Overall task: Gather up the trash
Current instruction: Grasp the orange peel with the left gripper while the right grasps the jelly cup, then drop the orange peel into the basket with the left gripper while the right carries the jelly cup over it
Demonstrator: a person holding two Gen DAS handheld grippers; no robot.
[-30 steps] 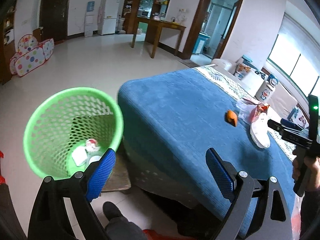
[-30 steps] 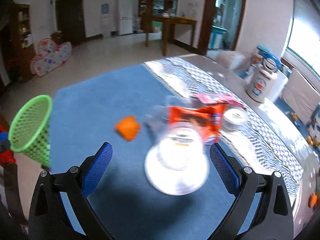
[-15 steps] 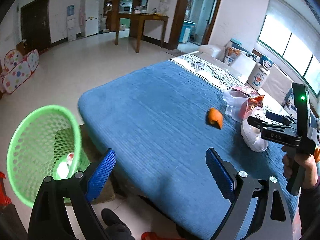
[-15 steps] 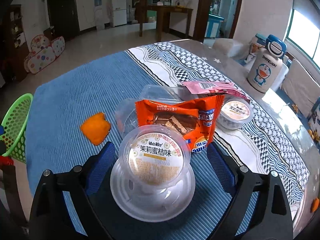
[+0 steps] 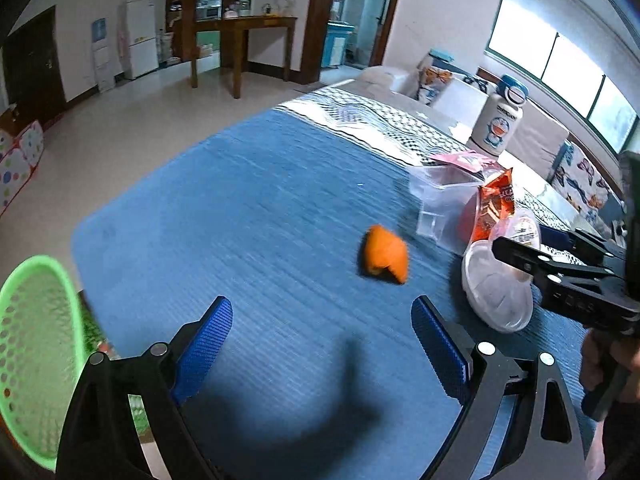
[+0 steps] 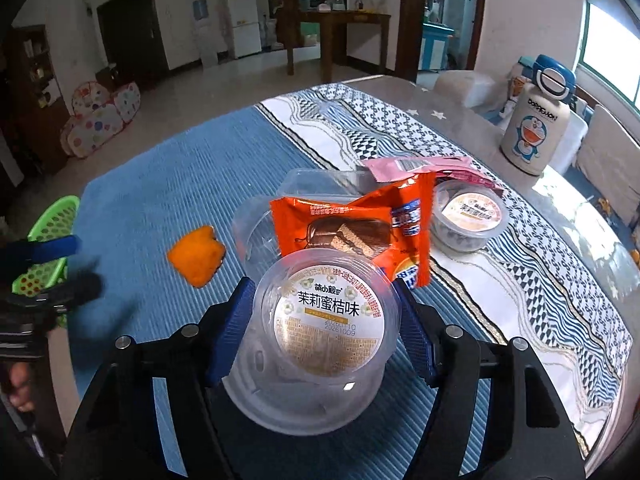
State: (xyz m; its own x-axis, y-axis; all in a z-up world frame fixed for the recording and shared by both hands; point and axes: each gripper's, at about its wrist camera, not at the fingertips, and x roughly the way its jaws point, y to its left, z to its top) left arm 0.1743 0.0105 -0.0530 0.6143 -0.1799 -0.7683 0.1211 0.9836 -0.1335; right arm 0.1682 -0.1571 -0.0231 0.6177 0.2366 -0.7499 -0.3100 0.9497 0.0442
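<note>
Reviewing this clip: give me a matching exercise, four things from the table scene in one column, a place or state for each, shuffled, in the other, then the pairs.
Things:
1. clear pudding cup
2. orange peel
3. green basket
4. Doraemon bottle

Places or states:
A. standing upright at the far side of the table
B. between the right gripper's blue pads
C. past the table's edge, beside the left gripper
D. lying alone on the blue cloth

Pairs: 1-B, 2-D, 3-C, 4-A
</note>
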